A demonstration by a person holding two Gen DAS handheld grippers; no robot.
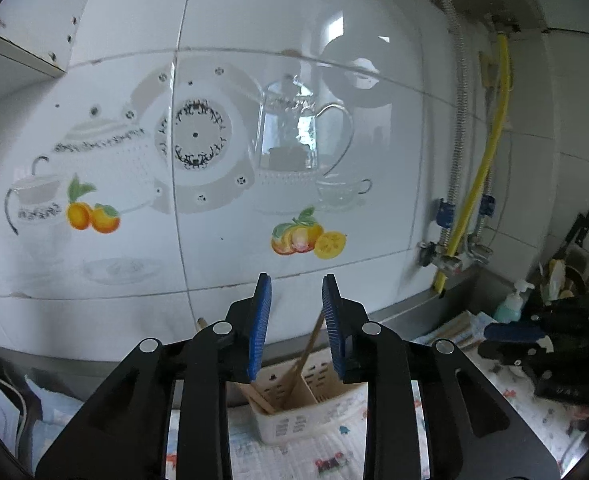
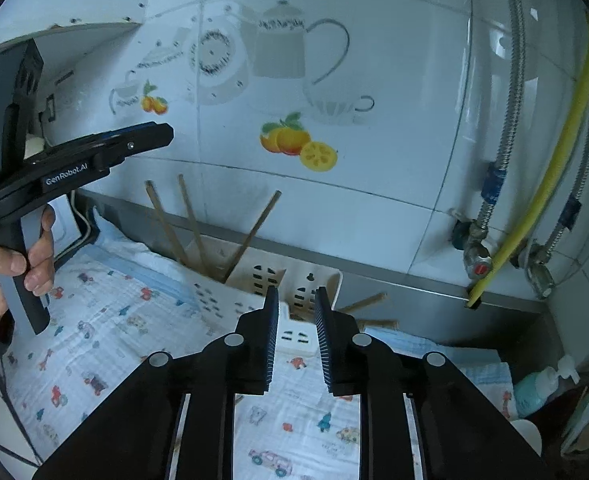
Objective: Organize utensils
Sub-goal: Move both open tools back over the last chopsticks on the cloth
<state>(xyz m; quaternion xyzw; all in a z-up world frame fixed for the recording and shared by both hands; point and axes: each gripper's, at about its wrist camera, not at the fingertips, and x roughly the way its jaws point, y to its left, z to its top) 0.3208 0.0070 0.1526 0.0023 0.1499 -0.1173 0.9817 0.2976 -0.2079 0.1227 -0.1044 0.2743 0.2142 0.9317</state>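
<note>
A cream plastic utensil holder [image 1: 294, 412] [image 2: 250, 300] with slotted compartments stands on a patterned cloth against the tiled wall. Wooden chopsticks [image 1: 304, 354] [image 2: 192, 226] lean upright in its left compartment. More chopsticks [image 2: 368, 304] lie behind the holder to its right. My left gripper [image 1: 296, 292] hovers above the holder with its blue pads apart. One chopstick shows in the gap behind them, untouched. My right gripper [image 2: 296, 294] stands open just in front of the holder, with nothing between its pads. In the right wrist view the left gripper [image 2: 162, 136] appears at upper left, held by a hand [image 2: 34, 256].
A printed cloth [image 2: 106, 340] covers the counter. A steel ledge [image 2: 394, 280] runs along the wall. A yellow hose [image 2: 554, 184], braided pipes and valves [image 2: 478, 264] sit at the right. A teal soap bottle [image 2: 538, 388] and dark kitchenware [image 1: 574, 264] crowd the right corner.
</note>
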